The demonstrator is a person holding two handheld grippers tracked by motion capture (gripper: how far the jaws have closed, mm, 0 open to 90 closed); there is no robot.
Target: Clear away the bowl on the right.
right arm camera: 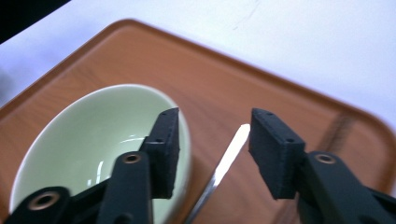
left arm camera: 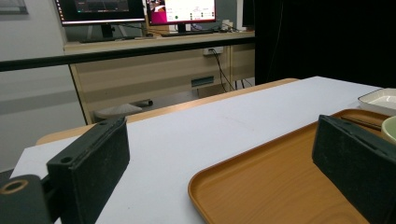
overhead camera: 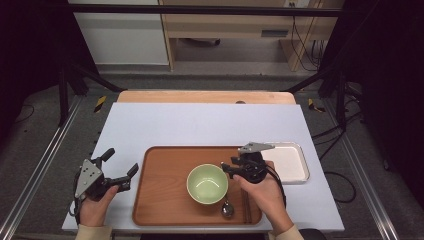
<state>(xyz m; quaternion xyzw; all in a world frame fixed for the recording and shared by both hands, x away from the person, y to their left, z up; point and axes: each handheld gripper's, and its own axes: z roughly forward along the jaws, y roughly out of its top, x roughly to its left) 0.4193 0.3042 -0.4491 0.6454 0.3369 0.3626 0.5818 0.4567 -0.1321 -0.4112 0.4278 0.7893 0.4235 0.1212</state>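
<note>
Left gripper (overhead camera: 120, 169), jaws spread wide and empty, held just beyond the left rim of the wooden tray (overhead camera: 161, 197), which lies on the white worktop (overhead camera: 200, 125). On the tray, a pale green bowl (overhead camera: 207, 183) sits near the centre, with a metal spoon (overhead camera: 227, 208) just to its right and dark chopsticks (overhead camera: 246, 206) beside the spoon. Right gripper (overhead camera: 230, 168), jaws parted and pinching nothing, hovers over the tray at the bowl's right edge, astride the spoon handle (right arm camera: 229, 156); a white rectangular dish (overhead camera: 295, 162) rests off the tray's right end.
</note>
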